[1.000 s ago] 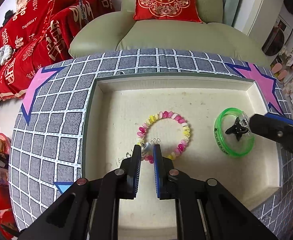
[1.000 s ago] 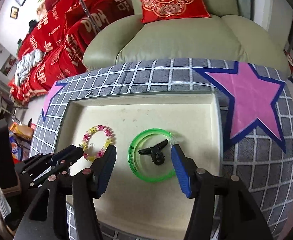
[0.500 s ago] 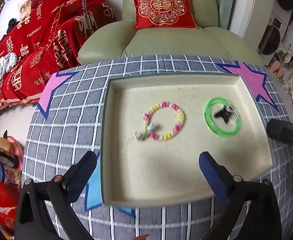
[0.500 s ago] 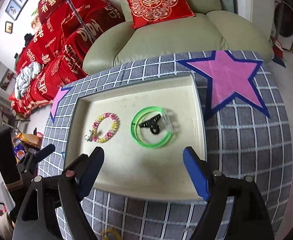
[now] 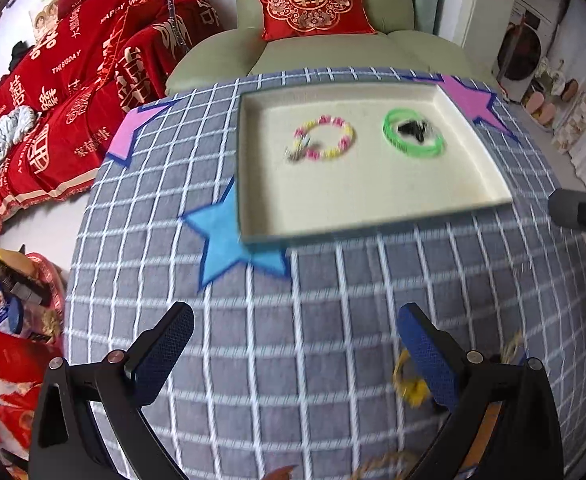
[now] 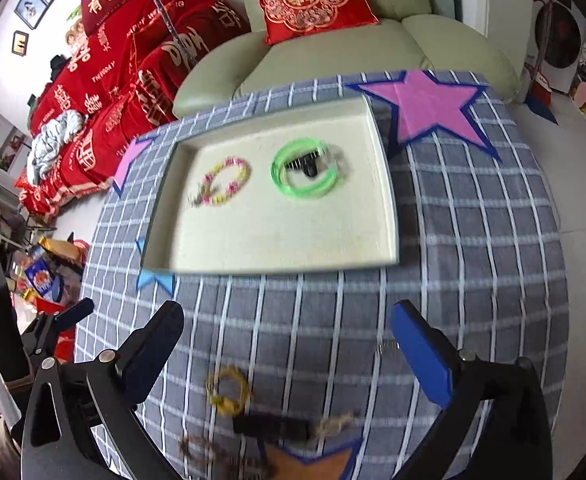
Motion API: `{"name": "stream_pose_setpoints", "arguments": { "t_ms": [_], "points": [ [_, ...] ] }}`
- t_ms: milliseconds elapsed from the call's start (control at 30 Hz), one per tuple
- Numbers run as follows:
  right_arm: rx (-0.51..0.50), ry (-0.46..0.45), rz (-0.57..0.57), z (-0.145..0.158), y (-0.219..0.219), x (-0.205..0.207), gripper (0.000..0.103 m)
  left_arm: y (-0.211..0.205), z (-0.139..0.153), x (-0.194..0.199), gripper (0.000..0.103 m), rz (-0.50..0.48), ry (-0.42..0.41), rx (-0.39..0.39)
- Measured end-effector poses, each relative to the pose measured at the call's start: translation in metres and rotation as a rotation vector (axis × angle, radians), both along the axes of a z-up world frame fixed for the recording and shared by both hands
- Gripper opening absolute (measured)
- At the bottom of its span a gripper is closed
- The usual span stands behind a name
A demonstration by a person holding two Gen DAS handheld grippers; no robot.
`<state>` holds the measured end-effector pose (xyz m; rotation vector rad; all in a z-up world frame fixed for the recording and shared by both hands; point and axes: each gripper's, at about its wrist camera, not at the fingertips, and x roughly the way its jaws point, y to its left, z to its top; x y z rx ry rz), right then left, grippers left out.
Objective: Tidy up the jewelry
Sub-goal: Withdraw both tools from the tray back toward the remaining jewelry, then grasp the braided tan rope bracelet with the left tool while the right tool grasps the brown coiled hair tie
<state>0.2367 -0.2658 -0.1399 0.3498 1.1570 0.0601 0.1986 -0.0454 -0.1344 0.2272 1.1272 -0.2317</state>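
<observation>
A cream tray [image 5: 373, 208] [image 6: 277, 240] sits on the grey checked table. In it lie a pink and yellow bead bracelet [image 5: 325, 138] [image 6: 225, 182] and a green bangle [image 5: 413, 138] [image 6: 303, 176] with a black hair clip [image 5: 411, 130] [image 6: 307, 166] inside it. My left gripper [image 5: 295, 354] is open and empty, above the cloth well short of the tray. My right gripper [image 6: 287, 350] is open and empty, near the table's front. A yellow bracelet [image 6: 229, 394] [image 5: 409, 384] lies just before it, beside a black clip [image 6: 271, 428] and brown cord bracelets [image 6: 197, 450].
A pale green armchair [image 5: 325, 52] with a red cushion [image 5: 313, 0] stands behind the table. Red bedding [image 5: 73, 80] lies at the left. Bags and packets [image 5: 5, 312] clutter the floor at lower left. Pink and blue stars [image 6: 425, 108] mark the cloth.
Both grippers have pulled back from the tray toward the table's front. The left one let go of the bead bracelet and opened wide. Loose jewelry at the front has come into view.
</observation>
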Motion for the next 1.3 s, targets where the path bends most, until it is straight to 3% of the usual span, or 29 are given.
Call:
{"name": "stream_pose_setpoints", "arguments": {
  "t_ms": [500, 700, 967, 1100, 1300],
  "points": [
    [0.018, 0.135, -0.078, -0.024, 0.017, -0.11, 0.103, 0.04, -0.024, -0.097, 0.103, -0.058, 0.107, -0.019],
    [0.012, 0.199, -0.093, -0.046, 0.028, -0.135, 0.103, 0.038, -0.039, -0.108, 0.103, -0.101, 0.132, 0.004],
    [0.001, 0.255, -0.14, -0.07, 0.04, -0.145, 0.103, 0.03, -0.059, -0.103, 0.103, -0.141, 0.155, 0.009],
    [-0.046, 0.265, -0.101, -0.08, 0.049, -0.142, 0.102, 0.026, -0.067, -0.102, 0.103, -0.167, 0.159, 0.026],
    [-0.111, 0.274, -0.026, -0.09, 0.06, -0.133, 0.088, 0.026, -0.074, -0.099, 0.103, -0.177, 0.174, 0.033]
  ]
}}
